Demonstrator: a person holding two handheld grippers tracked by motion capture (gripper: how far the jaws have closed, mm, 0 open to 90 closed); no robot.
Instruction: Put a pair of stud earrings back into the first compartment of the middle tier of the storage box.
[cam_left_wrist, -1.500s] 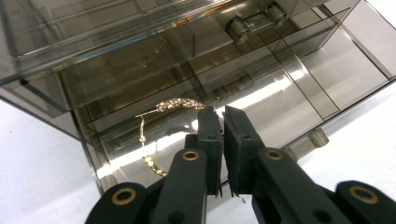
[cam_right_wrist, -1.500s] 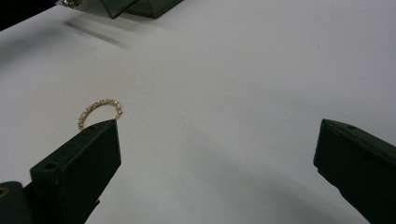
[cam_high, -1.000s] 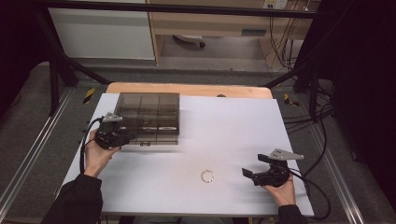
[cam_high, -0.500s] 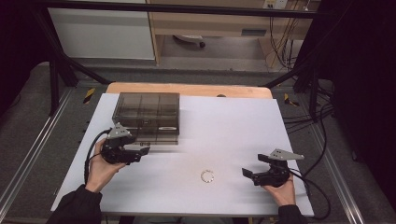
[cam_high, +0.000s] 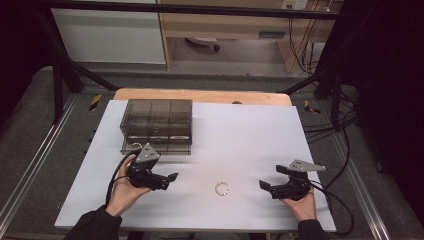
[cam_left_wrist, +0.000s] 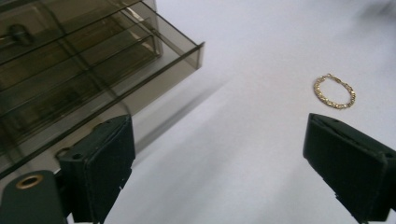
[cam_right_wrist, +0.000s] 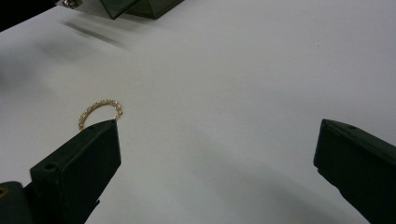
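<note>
Between the two grippers, on the white table (cam_high: 260, 130), lies a gold bracelet (cam_high: 221, 188), touched by neither. Left gripper (cam_high: 170, 179) sits just in front of the smoky drawer box (cam_high: 157, 125), its jaws having just been opening, now wide with nothing between them. Right gripper (cam_high: 265, 186) is agape too, empty.

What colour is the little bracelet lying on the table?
Gold, a chain bracelet; it shows best in the left gripper view.
</note>
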